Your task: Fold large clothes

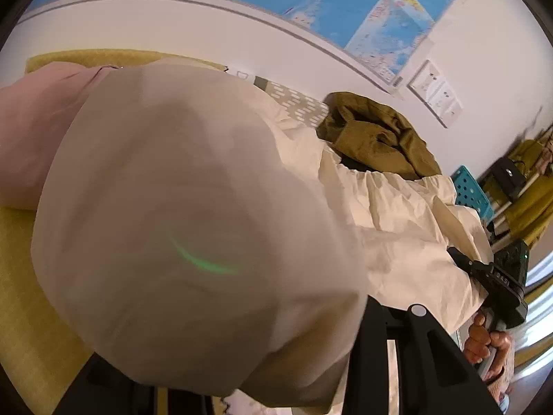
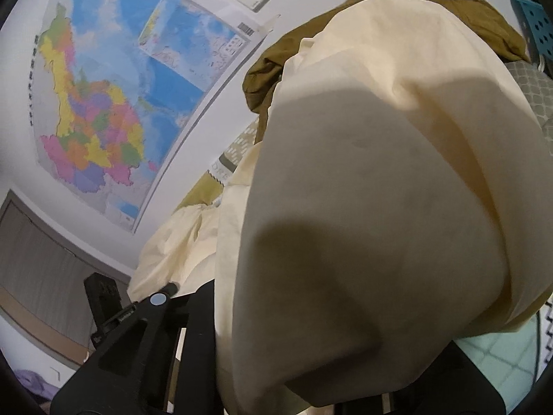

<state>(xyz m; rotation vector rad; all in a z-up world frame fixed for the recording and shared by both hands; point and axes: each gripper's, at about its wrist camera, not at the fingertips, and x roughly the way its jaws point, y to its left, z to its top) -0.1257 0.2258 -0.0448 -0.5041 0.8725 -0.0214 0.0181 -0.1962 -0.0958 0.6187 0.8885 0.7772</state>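
A large cream garment bulges close over the lens in the left wrist view and hides my own left fingers beneath it. Its wrinkled far part runs right to my right gripper, whose black fingers are shut on its edge, with a person's hand on the handle. From the right wrist, the same cream garment drapes over that gripper's fingers and covers them. At lower left my left gripper meets the crumpled cream edge and appears shut on it.
An olive garment lies heaped behind the cream one, on a grey patterned mat. A pink cloth rests on the yellow surface at left. At right stands a blue perforated basket. A map hangs on the wall.
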